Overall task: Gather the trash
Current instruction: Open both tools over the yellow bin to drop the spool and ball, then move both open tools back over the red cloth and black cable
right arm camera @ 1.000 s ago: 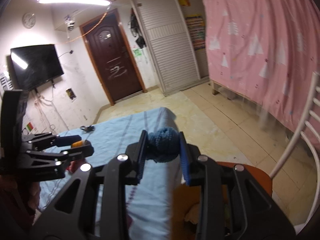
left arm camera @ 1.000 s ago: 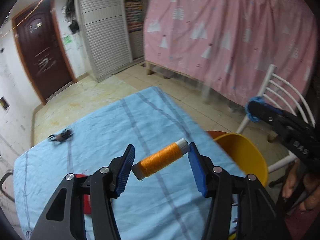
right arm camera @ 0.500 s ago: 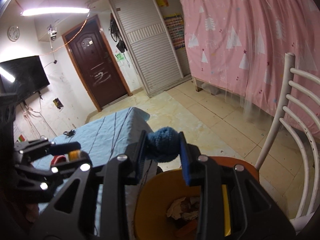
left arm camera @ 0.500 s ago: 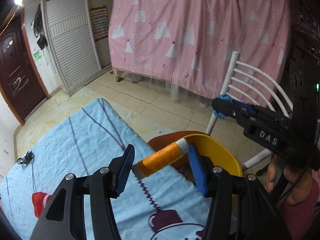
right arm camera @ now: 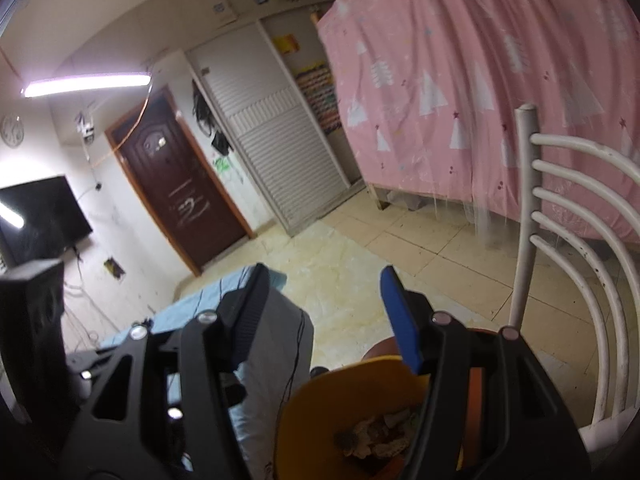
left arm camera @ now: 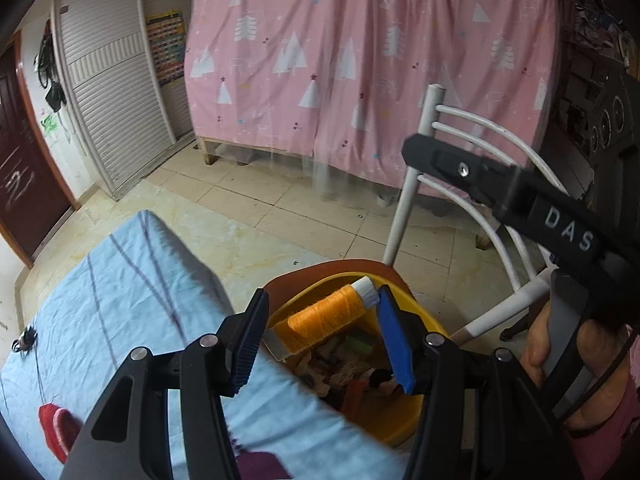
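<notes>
The left hand-held gripper (left arm camera: 320,334) is clenched on a spool of orange thread (left arm camera: 330,317), held lengthwise between its blue pads: the white end of the spool presses the right pad, the pale lower end reaches toward the left one. Spool and fingers hang directly over the yellow bin (left arm camera: 400,424), which stands on the reddish-brown seat of a white metal chair (left arm camera: 404,200) just beside the bench (left arm camera: 100,300) with its light blue checked cloth. The bin already contains scraps of paper and other rubbish (left arm camera: 344,368).

The right hand-held gripper (right arm camera: 322,312) has its jaws opening, and nothing is between them; only the tiled floor and the bench's corner show through the gap. In its own view the yellow bin sits at about 6 o'clock, below the fingers, with crumpled brownish scraps inside. In the left wrist view this gripper's black body, marked DAS, crosses the frame at about 3 o'clock, with the person's hand (left arm camera: 560,344) wrapped round its grip.

On the cloth, a red knitted piece (left arm camera: 58,428) lies at about 8 o'clock in the left wrist view, and a small dark tangle (left arm camera: 24,340) lies near the bench's far left edge. A pink curtain (left arm camera: 372,72) printed with white trees fills the background at 12 o'clock.
</notes>
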The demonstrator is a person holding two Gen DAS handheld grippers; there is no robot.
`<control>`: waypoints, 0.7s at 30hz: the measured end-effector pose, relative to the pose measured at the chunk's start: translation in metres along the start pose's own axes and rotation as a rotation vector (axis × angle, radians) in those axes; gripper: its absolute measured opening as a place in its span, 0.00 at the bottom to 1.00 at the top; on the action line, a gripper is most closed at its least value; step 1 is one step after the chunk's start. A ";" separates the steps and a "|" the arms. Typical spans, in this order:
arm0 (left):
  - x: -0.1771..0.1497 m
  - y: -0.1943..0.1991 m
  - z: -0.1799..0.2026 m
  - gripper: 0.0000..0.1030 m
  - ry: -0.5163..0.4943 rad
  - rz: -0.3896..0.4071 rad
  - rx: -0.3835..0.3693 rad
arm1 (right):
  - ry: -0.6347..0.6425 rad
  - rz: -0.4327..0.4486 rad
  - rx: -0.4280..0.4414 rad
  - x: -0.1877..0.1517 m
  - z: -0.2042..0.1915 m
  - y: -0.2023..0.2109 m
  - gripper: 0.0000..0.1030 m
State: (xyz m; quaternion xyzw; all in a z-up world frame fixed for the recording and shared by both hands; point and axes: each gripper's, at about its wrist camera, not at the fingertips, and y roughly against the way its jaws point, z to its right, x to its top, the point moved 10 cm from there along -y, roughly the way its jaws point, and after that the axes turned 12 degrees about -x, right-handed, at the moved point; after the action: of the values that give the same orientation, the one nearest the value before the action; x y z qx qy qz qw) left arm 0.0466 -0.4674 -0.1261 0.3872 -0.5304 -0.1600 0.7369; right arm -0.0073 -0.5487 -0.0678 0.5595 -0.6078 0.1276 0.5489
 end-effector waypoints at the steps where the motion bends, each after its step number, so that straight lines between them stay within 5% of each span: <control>1: 0.001 -0.002 0.003 0.46 -0.001 -0.001 -0.003 | -0.007 0.005 -0.002 0.001 0.002 0.001 0.54; 6: 0.001 -0.013 0.009 0.70 -0.011 -0.016 0.003 | -0.021 0.019 0.000 0.004 0.005 0.004 0.55; 21: -0.003 0.028 -0.049 0.72 0.047 0.026 0.094 | -0.002 -0.007 0.011 -0.003 -0.015 -0.002 0.60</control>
State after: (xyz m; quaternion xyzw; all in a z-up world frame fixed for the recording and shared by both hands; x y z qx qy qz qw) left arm 0.0849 -0.4272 -0.1142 0.4182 -0.5248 -0.1161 0.7323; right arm 0.0017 -0.5367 -0.0659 0.5648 -0.6058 0.1285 0.5455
